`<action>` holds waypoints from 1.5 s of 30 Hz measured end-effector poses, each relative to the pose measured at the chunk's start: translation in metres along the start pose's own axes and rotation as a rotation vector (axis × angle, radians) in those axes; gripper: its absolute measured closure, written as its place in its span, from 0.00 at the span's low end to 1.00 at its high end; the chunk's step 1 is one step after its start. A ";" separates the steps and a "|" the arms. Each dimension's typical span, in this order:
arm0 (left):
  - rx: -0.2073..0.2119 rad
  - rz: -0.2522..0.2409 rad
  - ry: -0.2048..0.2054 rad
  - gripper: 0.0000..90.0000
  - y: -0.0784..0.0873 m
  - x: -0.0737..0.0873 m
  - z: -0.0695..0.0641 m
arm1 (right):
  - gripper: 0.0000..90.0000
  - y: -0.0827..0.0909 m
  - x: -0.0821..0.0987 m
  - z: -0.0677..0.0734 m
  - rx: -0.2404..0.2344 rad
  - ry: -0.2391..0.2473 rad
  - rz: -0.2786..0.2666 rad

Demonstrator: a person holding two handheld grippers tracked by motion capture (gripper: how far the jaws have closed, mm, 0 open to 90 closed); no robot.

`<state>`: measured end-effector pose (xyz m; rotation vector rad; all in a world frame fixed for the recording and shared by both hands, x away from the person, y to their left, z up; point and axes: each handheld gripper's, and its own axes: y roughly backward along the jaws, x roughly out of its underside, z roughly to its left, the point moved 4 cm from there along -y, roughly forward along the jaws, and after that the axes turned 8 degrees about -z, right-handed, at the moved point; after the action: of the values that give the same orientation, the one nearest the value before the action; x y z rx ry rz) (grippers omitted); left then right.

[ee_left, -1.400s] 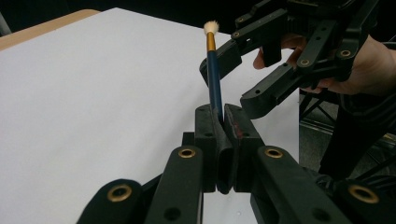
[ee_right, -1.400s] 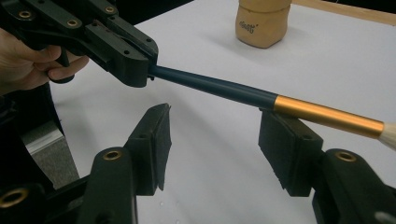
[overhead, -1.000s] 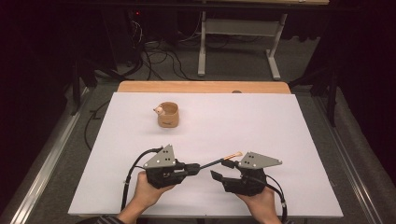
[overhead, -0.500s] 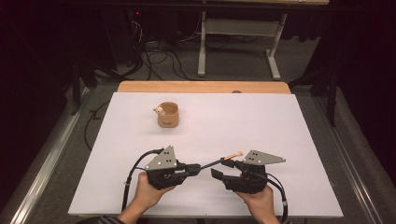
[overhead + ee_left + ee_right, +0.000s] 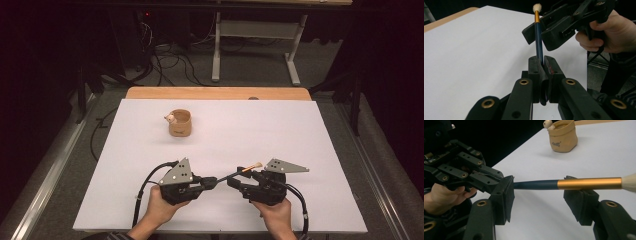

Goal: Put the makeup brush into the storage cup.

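Brush [image 5: 240, 172]: off the table, spanning the gap between the two grippers, well in front of the tan pouch and nearer the person's edge.
Long axis of brush: roughly level, running from the left gripper toward the right one, bristle end pointing slightly away from the person.
Brush build: dark blue handle [image 5: 535, 184], gold collar [image 5: 589, 183], pale bristles [image 5: 537, 7].
Left gripper [image 5: 541, 62]: pressed together on the handle's tail end, carrying the brush.
Right gripper [image 5: 546, 195]: spread, one pad on each side of the brush near where blue meets gold, neither pad pressing; a gap visible at the pad beside the handle, the collar crossing over the other pad.
Which way from the right gripper: brush already between its pads, crossing them side to side; likely only a squeeze needed for a second hold.
Nearer hand: left hand [image 5: 160, 210] holds it; right hand [image 5: 275, 215] just beside, on the bristle half.
Tan pouch [image 5: 180, 122]: upright on the white table [image 5: 300, 130], well apart from both grippers, a small pale figure [image 5: 170, 118] at its rim.
Writing: small dark print on the pouch front [image 5: 556, 144], too small to read; nothing legible on the brush.
Risk, as a judgement: a squeeze on the smooth gold collar rather than the blue handle could slip.
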<state>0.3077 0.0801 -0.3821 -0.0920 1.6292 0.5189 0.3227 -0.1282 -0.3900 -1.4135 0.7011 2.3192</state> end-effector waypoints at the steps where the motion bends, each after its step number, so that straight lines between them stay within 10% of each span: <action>1: 0.000 0.000 0.000 0.94 0.000 0.000 0.000 | 0.49 0.000 0.000 0.000 -0.001 -0.004 -0.006; 33: 0.003 -0.002 0.004 0.94 -0.005 0.001 -0.003 | 0.60 -0.002 -0.002 -0.001 -0.047 -0.080 -0.077; 40: 0.022 0.017 -0.006 0.93 -0.011 0.004 -0.006 | 0.92 0.003 -0.005 0.003 -0.166 -0.126 -0.137; 45: 0.031 0.005 0.016 0.75 -0.010 0.004 -0.005 | 0.95 0.006 -0.010 0.010 -0.184 -0.077 -0.127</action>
<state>0.3062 0.0704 -0.3882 -0.0685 1.6529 0.4977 0.3167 -0.1274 -0.3759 -1.3917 0.3717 2.3726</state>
